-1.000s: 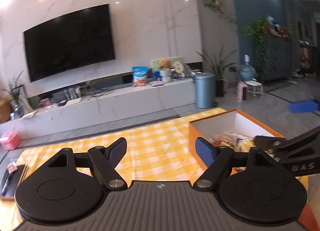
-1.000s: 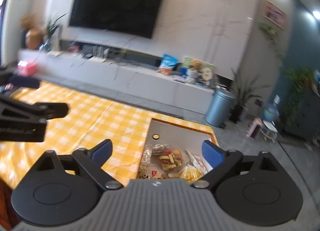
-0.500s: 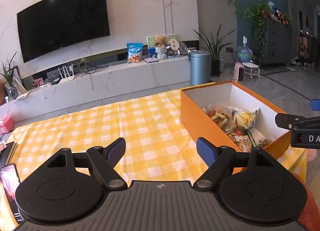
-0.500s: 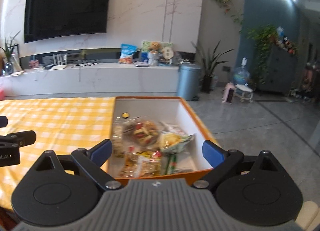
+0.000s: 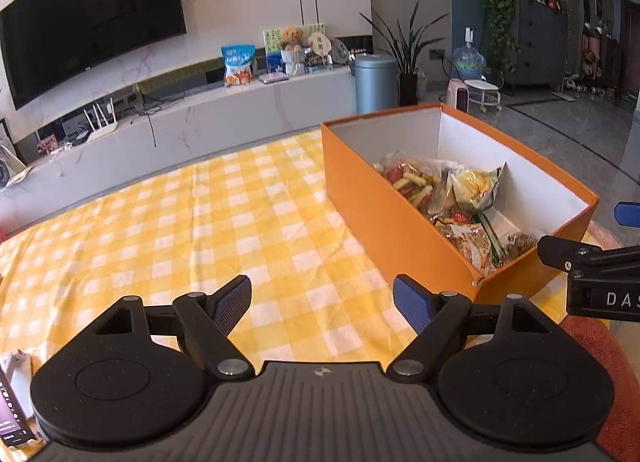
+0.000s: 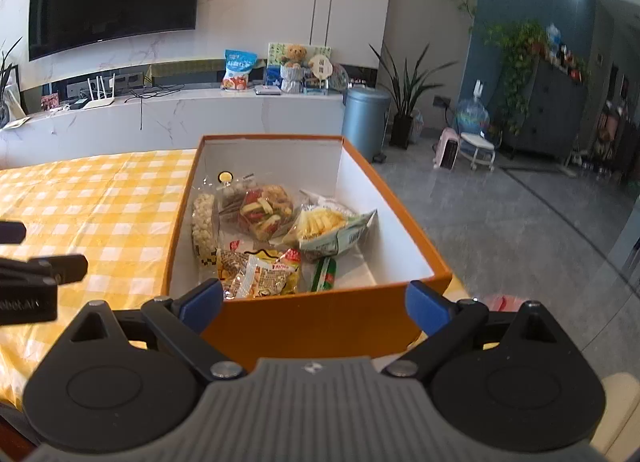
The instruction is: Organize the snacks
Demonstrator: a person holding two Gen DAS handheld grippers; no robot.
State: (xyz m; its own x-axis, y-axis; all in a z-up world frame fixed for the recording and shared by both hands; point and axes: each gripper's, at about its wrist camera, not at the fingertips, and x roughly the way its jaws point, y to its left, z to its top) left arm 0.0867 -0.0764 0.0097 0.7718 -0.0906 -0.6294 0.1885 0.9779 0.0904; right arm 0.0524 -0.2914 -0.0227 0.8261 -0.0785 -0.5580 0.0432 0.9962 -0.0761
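**Operator:** Surface check first. I see a yellow-and-white checked tablecloth (image 5: 224, 221) over the table, and an orange cardboard box (image 6: 320, 322) with white inner walls at its right end. Behind it are a marble TV console (image 5: 224, 109), a wall-mounted television (image 5: 88, 17), a grey pedal bin (image 6: 366, 117) and potted plants on a grey tiled floor.

**Observer:** Where are the snacks?

**Operator:** All snack packets (image 6: 272, 238) I can see lie inside the box, bunched toward its left wall; the right part of its floor is bare white. From the left wrist view the near box wall hides the lower packets (image 5: 452, 205).

**Observer:** Gripper states?

**Operator:** My left gripper (image 5: 322, 304) has its jaws spread wide with nothing between them, above bare cloth. My right gripper (image 6: 314, 304) is likewise spread wide and holds nothing; its pads (image 6: 202, 304) sit just in front of the box's near wall.

**Observer:** Anything unclear?

**Operator:** Packet labels are too small to read. A phone (image 5: 10, 418) at the lower left is cut off by the frame. A red object (image 6: 502, 302) beyond the box's right corner I cannot identify.

**Observer:** Clearance?

**Operator:** Cloth left of the box is open. The box's right wall sits near the table edge.
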